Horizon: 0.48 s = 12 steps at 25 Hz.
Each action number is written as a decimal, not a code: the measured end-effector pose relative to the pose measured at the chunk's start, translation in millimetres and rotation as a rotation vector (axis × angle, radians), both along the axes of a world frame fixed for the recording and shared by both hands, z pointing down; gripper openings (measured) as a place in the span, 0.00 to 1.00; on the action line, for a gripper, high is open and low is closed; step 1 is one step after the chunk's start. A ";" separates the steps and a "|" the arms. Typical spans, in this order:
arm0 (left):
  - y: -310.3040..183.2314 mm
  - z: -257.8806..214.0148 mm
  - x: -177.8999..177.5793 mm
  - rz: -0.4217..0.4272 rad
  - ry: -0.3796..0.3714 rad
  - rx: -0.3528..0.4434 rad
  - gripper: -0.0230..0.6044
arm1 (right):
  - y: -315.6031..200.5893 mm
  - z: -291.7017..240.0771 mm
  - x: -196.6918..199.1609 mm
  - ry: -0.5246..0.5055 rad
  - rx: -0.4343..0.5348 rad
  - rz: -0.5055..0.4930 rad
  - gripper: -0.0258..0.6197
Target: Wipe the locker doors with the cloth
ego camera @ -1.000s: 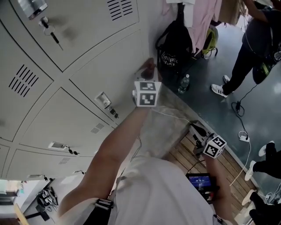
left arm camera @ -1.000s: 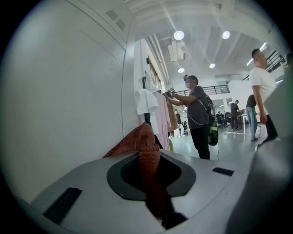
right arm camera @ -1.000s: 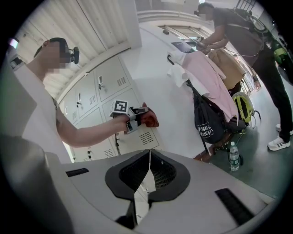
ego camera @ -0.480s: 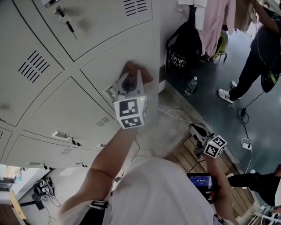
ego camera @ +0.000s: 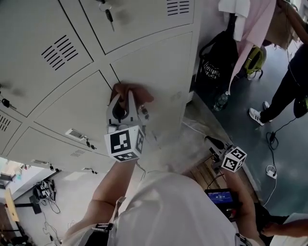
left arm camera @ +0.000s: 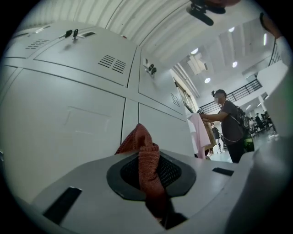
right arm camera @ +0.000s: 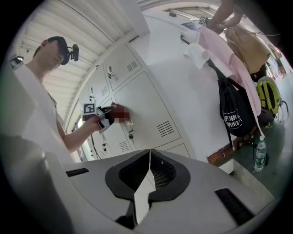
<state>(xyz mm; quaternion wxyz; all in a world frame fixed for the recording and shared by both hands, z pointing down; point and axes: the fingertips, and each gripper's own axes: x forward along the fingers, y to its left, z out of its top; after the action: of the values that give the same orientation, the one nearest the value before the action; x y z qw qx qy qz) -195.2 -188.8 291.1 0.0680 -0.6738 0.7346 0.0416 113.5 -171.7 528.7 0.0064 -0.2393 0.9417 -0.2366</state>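
Observation:
A reddish cloth (ego camera: 138, 91) is pressed against a grey locker door (ego camera: 159, 67), close to the seam at the door's left side. My left gripper (ego camera: 126, 97) is shut on it, with its marker cube (ego camera: 123, 143) below. In the left gripper view the cloth (left arm camera: 147, 157) runs up between the jaws, with the pale locker door (left arm camera: 68, 119) right behind it. My right gripper (ego camera: 214, 144) hangs low by my side, away from the lockers. Its jaws (right arm camera: 149, 157) meet with nothing between them. From there the left gripper (right arm camera: 103, 116) shows at the locker.
A black backpack (ego camera: 216, 67) and pink clothes (ego camera: 255, 29) hang to the right of the lockers, with a water bottle (ego camera: 220, 102) on the floor below. A person's leg (ego camera: 284, 93) and cables (ego camera: 272, 144) are at the right. A key (ego camera: 109, 14) hangs in an upper door.
My left gripper has carried the cloth leftward across the locker door, from its right edge to near its left seam. The right gripper has stayed low by my side.

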 end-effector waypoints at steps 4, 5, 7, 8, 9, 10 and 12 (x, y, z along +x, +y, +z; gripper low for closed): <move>-15.6 -5.0 14.1 0.044 -0.037 -0.016 0.10 | 0.7 -1.5 -3.7 0.004 0.005 -0.003 0.07; -22.3 -6.3 20.6 0.061 -0.042 -0.019 0.10 | 0.0 -2.5 -1.9 0.003 0.008 0.003 0.07; -38.1 -8.3 35.9 0.099 -0.046 -0.028 0.10 | -0.1 -3.3 4.7 0.001 0.009 0.025 0.07; -46.8 -8.8 44.8 0.119 -0.048 -0.031 0.10 | 1.1 -2.7 9.4 0.002 0.007 0.040 0.07; -55.7 -9.3 54.5 0.140 -0.051 -0.032 0.10 | 3.1 -1.7 14.9 0.005 0.004 0.058 0.07; -64.5 -9.6 64.8 0.159 -0.054 -0.033 0.10 | 5.4 -0.8 20.8 0.006 0.001 0.075 0.07; -83.1 -6.0 85.4 0.195 -0.054 -0.043 0.10 | 9.9 0.0 33.1 0.009 -0.003 0.112 0.07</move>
<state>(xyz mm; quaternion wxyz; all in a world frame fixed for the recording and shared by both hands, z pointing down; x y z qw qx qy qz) -109.9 -271.9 285.1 0.0690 -0.7442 0.6642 0.0142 146.6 -161.8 528.7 0.0152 -0.2924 0.9265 -0.2362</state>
